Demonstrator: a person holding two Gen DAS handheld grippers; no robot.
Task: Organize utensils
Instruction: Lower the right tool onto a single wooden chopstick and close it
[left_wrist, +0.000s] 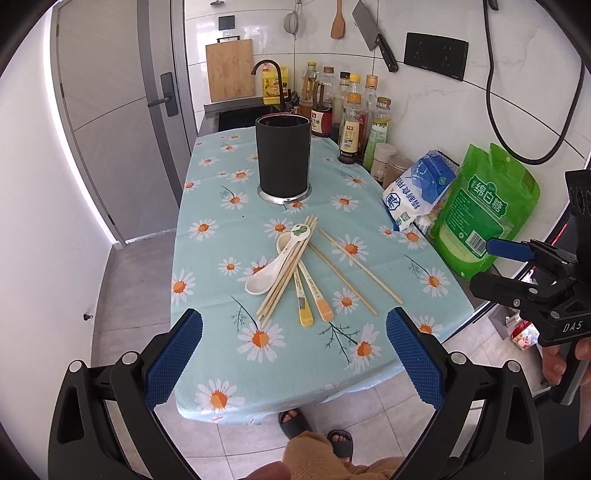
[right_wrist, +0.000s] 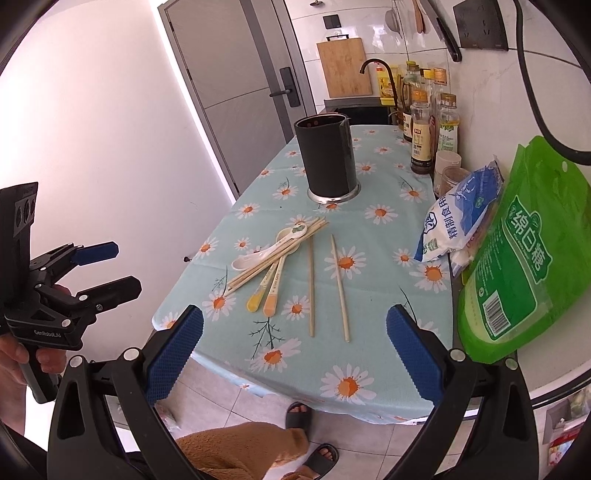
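**Utensil sorting: start position, no item grasped**

**Step in hand.** Judged from the layout, the task is at its opening: every utensil lies loose on the bench and none stands in the black utensil holder. Both tools hover at the near edge, clear of the cloth.

**Tool state.** The left tool is spread wide and holds nothing. The right tool is likewise spread wide and empty.

**Location of the task items.**
- The utensil holder stands upright on a metal base at the far middle of the bench, its mouth open.
- Near of it lies a crossed heap: a bundle of bamboo chopsticks, two white ceramic spoons and two small spoons with yellow and orange ends. The bundle lies over the ceramic spoons.
- Two single chopsticks lie apart on the right, roughly parallel, not touching the heap.

**Next move.** The two single chopsticks are probably the easiest first pick, being free of overlap. The pick calls for lowering a tool over one stick, closing across its narrow width, then carrying it to the holder mouth and releasing it upright.

**Handling note.** The sticks are thin and lie flat on cloth; a shallow grip may slip.
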